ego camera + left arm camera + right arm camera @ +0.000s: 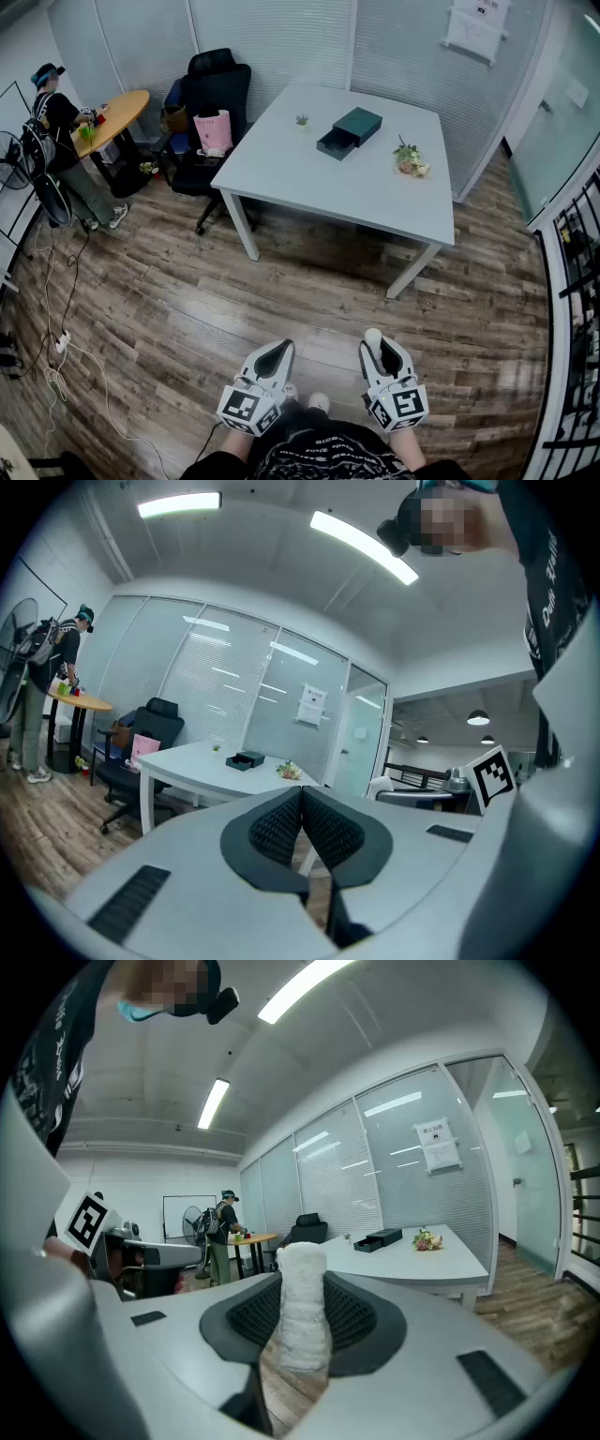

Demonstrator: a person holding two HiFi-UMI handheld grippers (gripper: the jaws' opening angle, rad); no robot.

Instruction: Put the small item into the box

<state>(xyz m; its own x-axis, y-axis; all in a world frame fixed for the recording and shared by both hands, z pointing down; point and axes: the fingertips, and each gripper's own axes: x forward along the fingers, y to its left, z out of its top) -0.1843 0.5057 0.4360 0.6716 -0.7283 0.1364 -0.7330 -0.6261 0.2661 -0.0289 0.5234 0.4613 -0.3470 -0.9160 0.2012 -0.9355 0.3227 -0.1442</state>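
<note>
Both tools are seen at 6 o'clock in the head view, held side by side above the wooden floor (187, 309) and well apart from the worktop (309, 187). At the left tool (279, 349) the jaws are pressed together and nothing is held between them. The right tool (375, 339) is clenched on the small white item (303, 1307), a soft roll with a rough surface. It is kept upright between the two dark pads, and its top end stands out above them.

At 12 o'clock from the tools the white worktop is placed. A dark green box (357, 123) is found on its far part, and the drawer (335, 143) of it is pulled out toward 7 o'clock. A tiny potted plant (302, 120) is seen at 9 o'clock of the box, and a little bunch of flowers (410, 159) at 4 o'clock of it.

At 9 o'clock of the worktop a black office chair (217, 80) is placed with a pink bag (213, 129) on it. Further, at 10 o'clock, a person (61, 141) is seen beside a round wooden table (117, 114).
</note>
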